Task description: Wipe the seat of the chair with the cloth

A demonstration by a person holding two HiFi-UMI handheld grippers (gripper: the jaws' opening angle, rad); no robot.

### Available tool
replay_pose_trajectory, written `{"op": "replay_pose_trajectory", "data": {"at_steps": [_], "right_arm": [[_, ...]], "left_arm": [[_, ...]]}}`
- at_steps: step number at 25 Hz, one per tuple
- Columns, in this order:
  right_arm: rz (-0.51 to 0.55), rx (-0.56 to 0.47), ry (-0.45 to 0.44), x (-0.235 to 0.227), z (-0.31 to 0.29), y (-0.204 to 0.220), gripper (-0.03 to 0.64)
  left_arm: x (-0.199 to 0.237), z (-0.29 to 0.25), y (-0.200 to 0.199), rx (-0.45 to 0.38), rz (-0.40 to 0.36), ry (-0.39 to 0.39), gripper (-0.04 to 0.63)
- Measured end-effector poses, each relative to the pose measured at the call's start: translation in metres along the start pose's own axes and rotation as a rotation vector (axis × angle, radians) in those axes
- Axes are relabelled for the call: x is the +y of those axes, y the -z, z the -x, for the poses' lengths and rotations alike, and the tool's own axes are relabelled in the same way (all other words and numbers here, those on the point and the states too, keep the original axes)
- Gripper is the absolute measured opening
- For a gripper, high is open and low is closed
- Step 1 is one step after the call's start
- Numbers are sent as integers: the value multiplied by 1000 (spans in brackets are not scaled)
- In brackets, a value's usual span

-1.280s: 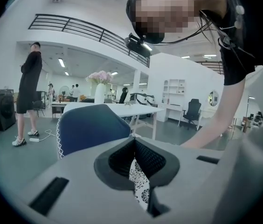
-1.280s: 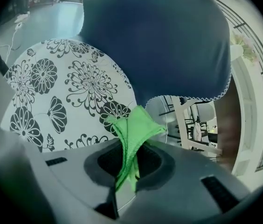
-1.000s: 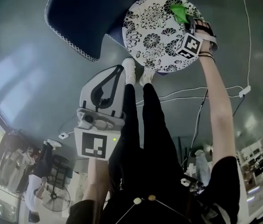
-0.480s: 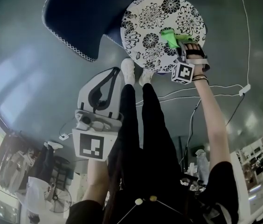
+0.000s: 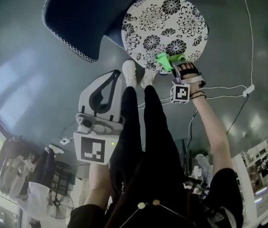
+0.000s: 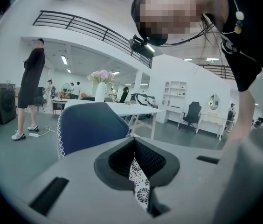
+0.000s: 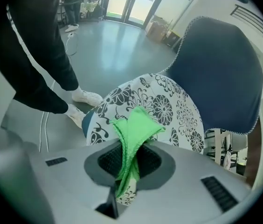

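Observation:
The chair's round seat (image 5: 167, 27) carries a black-and-white flower print, and its dark blue backrest (image 5: 86, 13) rises behind it. My right gripper (image 5: 172, 63) is shut on a bright green cloth (image 5: 163, 61) at the seat's near edge, close to the person's shoes. In the right gripper view the green cloth (image 7: 134, 134) sticks up from between the jaws, with the seat (image 7: 169, 111) just beyond. My left gripper (image 5: 106, 95) hangs low at the person's left side, away from the chair; its jaws stand nearly together with nothing in them (image 6: 138, 178).
White cables (image 5: 219, 91) trail over the grey floor right of the chair. The person's white shoes (image 5: 138, 72) stand at the seat's front edge. White tables (image 6: 122, 107) and another person (image 6: 31, 87) show in the room behind the chair.
My right gripper has dragged the green cloth across the seat from its far right side toward the near edge. The left gripper has stayed put.

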State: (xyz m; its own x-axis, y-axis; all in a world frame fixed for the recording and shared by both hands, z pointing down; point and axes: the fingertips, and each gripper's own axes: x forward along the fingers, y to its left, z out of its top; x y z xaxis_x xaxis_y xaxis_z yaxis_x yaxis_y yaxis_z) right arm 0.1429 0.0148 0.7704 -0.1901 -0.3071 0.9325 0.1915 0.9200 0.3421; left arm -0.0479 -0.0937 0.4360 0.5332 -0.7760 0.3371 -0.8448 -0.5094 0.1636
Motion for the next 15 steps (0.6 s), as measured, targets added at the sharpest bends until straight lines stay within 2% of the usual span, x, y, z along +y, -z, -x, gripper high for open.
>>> {"op": "replay_pose_trajectory", "data": {"at_steps": [4,9,12,15], "right_arm": [[-23,-10,-40,20,9,-9,51],[30,-24,-89,55,24,-14,51],[-70,-18,-60,45,33,-13,51],[-267,-31,37,6,48,-13,51]], "left_arm": [[2,5,1,-7,3,-10,5],[-1,9,-1,-18,1,-10,5],[-4,12,-9,-28,-18,-4,6],[-7,16,-24,-51,-36,-8,6]]}}
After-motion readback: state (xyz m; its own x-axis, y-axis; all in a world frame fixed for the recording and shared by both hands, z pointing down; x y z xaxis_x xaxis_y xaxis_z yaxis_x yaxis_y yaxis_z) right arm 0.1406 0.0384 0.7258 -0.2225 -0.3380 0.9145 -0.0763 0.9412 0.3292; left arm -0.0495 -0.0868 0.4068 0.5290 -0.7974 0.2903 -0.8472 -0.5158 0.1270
